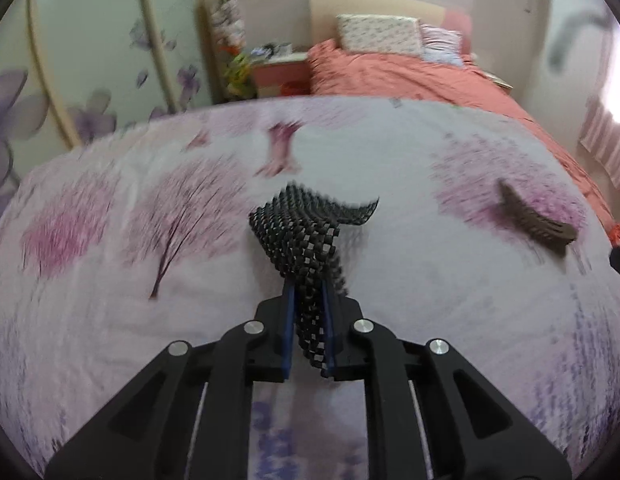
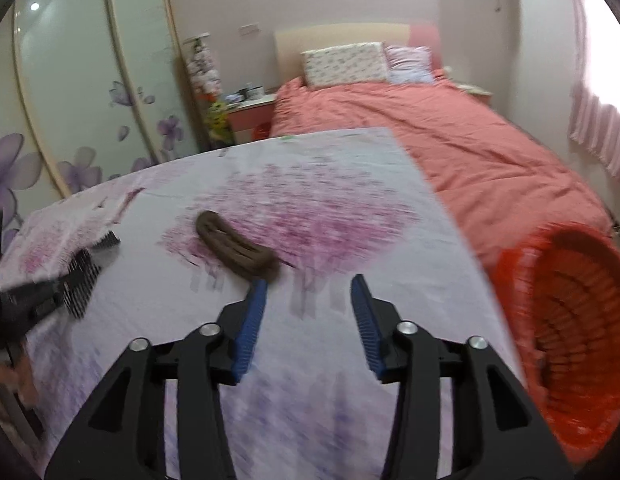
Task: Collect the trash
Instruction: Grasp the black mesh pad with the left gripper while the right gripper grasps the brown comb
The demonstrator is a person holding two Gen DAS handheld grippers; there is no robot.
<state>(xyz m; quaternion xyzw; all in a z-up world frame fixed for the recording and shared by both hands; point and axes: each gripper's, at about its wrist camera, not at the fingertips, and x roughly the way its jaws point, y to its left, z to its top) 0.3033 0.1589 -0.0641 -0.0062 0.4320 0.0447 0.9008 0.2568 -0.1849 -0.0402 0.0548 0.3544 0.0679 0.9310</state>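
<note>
Black perforated mesh point(image 1: 306, 236) is being pinched between the blue pads of the left claw point(image 1: 308, 300), which is closed down tight on it; the loose end is being held draped just above the surface point(image 1: 110, 320), a flat top covered in a pink tree-print cloth. In the right wrist view the same mesh point(image 2: 84, 280) is being seen at the far left edge.

Further right, a brown folded strip point(image 2: 238, 250) is lying on the cloth, untouched. The right claw point(image 2: 310, 292) is being held partly open and empty just short of it, the left pad nearly at the strip's near end.

At the far right, an orange-red basket point(image 2: 570, 320) is being seen beside and below the surface edge, with the bed point(image 2: 470, 152) behind it; it is being taken as the likely bin.

Risks, as judged:
- Only a narrow edge of the mesh is being gripped; a fast swing toward the basket could let it slip out.
- The strip is off-centre to the right claw; closing now could catch just its tip, or bunch the cloth.
- Both views are being blurred, so exact contact cannot be told.
</note>
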